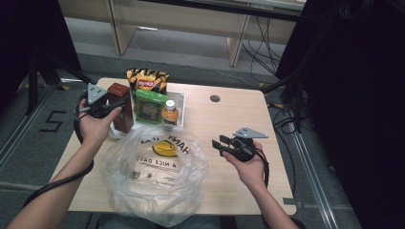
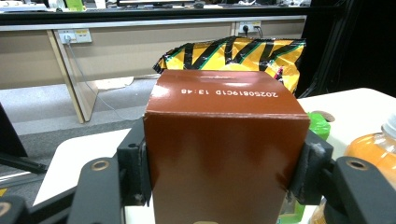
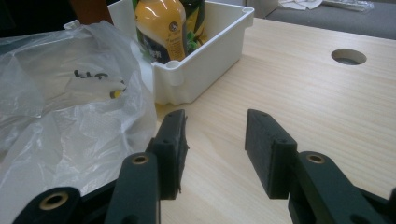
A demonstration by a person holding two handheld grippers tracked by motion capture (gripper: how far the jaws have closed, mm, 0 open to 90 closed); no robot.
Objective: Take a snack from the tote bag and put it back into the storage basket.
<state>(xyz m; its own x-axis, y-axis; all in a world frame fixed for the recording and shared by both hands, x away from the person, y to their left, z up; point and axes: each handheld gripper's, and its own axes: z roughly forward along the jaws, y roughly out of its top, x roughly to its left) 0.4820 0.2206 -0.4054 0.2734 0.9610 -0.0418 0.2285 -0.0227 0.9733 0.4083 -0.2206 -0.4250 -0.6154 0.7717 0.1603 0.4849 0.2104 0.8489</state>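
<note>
Brown carton (image 2: 224,149) being clamped upright in left tongs (image 2: 224,172); keep it level, carrying toward plastic bag (image 1: 155,179); right tongs (image 3: 215,149) idling half-open, empty.

Glossy brown carton (image 2: 224,149), upright, clamped above the white bin's (image 1: 183,102) left end.

Glossy cardboard box (image 2: 224,154); crinkly clear plastic bag (image 1: 155,179); matt wood-grain table (image 1: 229,114).

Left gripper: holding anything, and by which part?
Yes. The left gripper is shut on the glossy brown cardboard box, pads pressed on its two opposite side faces, below the top. The right gripper holds nothing, jaws open over the wooden table.
</note>
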